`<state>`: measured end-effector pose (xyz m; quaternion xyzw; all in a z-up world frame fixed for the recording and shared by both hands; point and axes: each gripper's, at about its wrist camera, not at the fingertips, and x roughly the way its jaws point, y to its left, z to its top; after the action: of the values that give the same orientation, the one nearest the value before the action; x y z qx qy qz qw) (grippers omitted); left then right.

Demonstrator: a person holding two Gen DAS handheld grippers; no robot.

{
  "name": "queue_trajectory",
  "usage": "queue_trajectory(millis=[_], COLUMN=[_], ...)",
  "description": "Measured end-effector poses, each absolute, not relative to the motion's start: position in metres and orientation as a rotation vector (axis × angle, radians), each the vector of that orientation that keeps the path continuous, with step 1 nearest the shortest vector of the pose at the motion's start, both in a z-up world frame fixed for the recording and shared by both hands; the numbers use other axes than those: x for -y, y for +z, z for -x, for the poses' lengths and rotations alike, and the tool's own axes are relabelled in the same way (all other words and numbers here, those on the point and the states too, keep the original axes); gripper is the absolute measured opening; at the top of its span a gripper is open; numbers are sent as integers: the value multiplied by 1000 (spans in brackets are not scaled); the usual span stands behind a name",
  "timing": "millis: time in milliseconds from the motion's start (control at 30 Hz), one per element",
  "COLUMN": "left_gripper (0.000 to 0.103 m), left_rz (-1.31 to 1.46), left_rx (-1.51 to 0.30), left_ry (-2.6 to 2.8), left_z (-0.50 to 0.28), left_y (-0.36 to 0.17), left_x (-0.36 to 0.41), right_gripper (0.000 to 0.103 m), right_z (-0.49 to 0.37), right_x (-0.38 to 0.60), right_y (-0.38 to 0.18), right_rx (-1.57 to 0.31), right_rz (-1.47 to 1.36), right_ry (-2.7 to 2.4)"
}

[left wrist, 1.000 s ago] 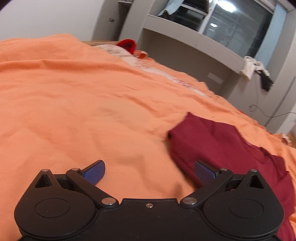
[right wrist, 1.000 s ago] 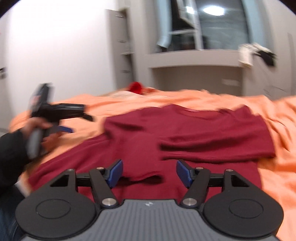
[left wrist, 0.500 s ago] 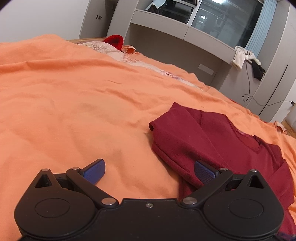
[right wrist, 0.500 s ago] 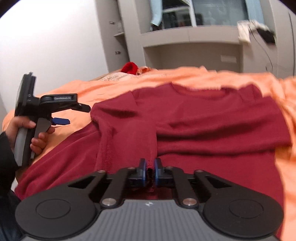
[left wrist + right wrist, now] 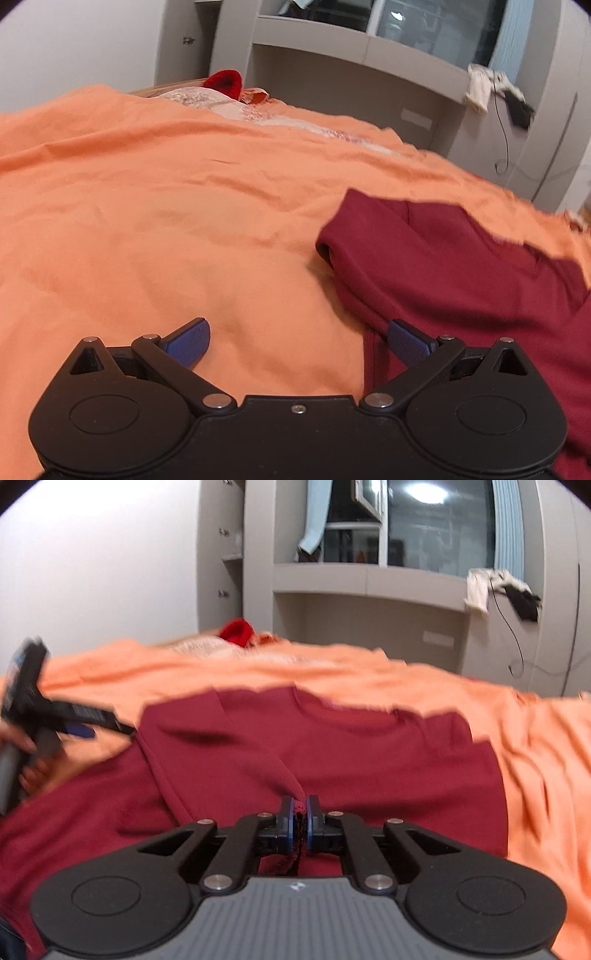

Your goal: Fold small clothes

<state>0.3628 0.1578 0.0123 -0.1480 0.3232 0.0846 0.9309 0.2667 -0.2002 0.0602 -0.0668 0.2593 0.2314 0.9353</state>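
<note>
Pinching only a thin bunch of sleeve cuff, the right gripper (image 5: 299, 812) could lose it if the pull goes sideways too fast, since little cloth shows between its pressed-together pads. The maroon shirt (image 5: 332, 746) lies spread on the orange bedspread (image 5: 535, 738), just beyond that gripper, and a hard drag might bunch the body beneath instead of folding the sleeve over it. Left of the shirt, the left gripper (image 5: 298, 341) stands wide open and empty, tilted down over bare bedspread, one blue pad (image 5: 406, 341) at the shirt's edge; contact there looks likely, though blur hides it. Farther off, past the shirt's collar, a red knitted thing (image 5: 238, 631) sits at the bed's head.
</note>
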Motion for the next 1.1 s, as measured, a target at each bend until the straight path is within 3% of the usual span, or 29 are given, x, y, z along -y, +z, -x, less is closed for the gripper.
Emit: queue_trajectory(millis=[133,200,400,833,1100], left_gripper=[102,102,102,102,102], left_rz=[395,418,344,269,278], left_rx=[-616,-605,-643,-677,-674], left_ry=[204,226,320,365,311], left_z=[-372,-383,-417,-413,-379], left_y=[13,12,1,-2,11], left_x=[-171,-175,-172,-164,-160], right_gripper=[23,46,76,103,103], right_z=[-264,-261,-256,-262,-248], right_x=[209,214,223,216,228], right_y=[42,40,38,20,23], right_rx=[-528,-515,-478,-532,-510], right_rz=[95,68,53,86,26], right_ry=[441,435,433,370,354])
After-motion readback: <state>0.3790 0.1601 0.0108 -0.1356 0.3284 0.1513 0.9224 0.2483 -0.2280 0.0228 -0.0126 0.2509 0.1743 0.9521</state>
